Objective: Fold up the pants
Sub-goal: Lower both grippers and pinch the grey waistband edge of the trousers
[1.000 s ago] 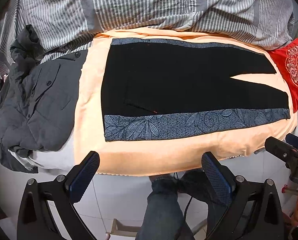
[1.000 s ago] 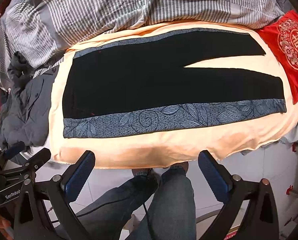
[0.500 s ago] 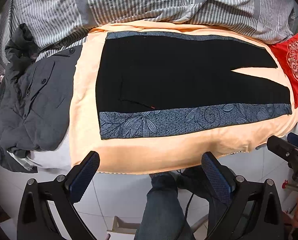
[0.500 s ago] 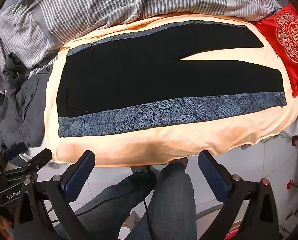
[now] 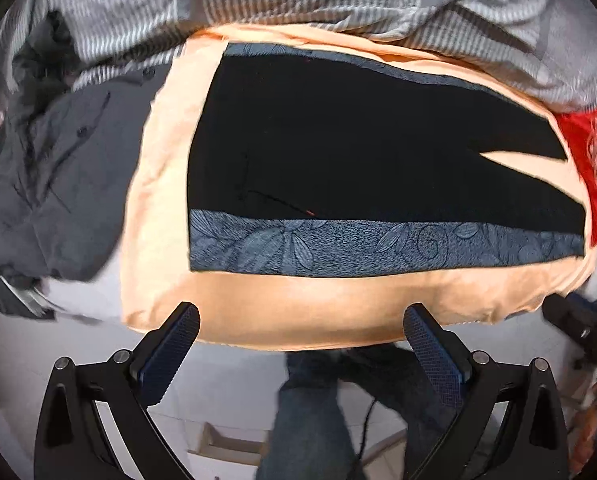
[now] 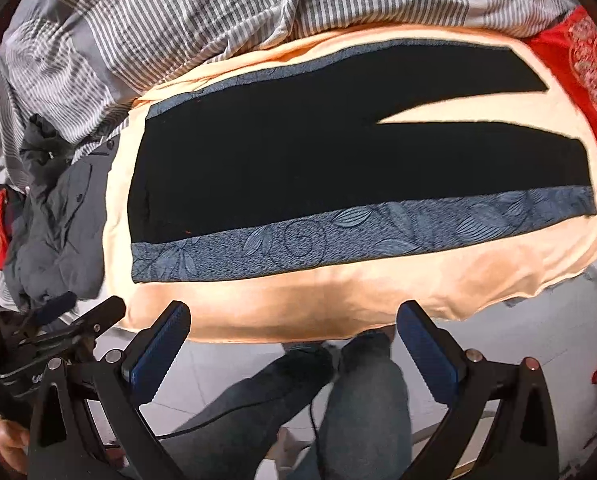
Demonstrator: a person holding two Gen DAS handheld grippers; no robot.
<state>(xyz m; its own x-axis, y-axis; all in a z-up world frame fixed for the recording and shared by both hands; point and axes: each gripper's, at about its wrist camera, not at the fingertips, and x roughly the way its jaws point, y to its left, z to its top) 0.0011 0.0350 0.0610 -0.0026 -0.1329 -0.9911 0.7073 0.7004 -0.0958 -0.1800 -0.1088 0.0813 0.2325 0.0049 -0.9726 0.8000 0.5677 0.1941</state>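
Note:
Black pants (image 5: 358,148) with blue-grey floral side bands lie flat on a peach sheet (image 5: 298,304), waist to the left, legs to the right, a narrow gap between the legs. They also show in the right wrist view (image 6: 298,148). My left gripper (image 5: 300,320) is open and empty, just short of the sheet's near edge. My right gripper (image 6: 292,320) is open and empty, also at the near edge. The left gripper shows at the lower left of the right wrist view (image 6: 78,320).
A grey shirt and dark clothes (image 5: 46,168) are piled left of the sheet. A striped duvet (image 6: 218,12) lies behind. A red embroidered cushion (image 6: 582,76) sits at the right end. The person's legs (image 6: 338,408) and white floor tiles are below.
Both grippers have moved closer to the bed, so the pants look larger. The left wrist view is now blurred by motion. Both stay open and empty.

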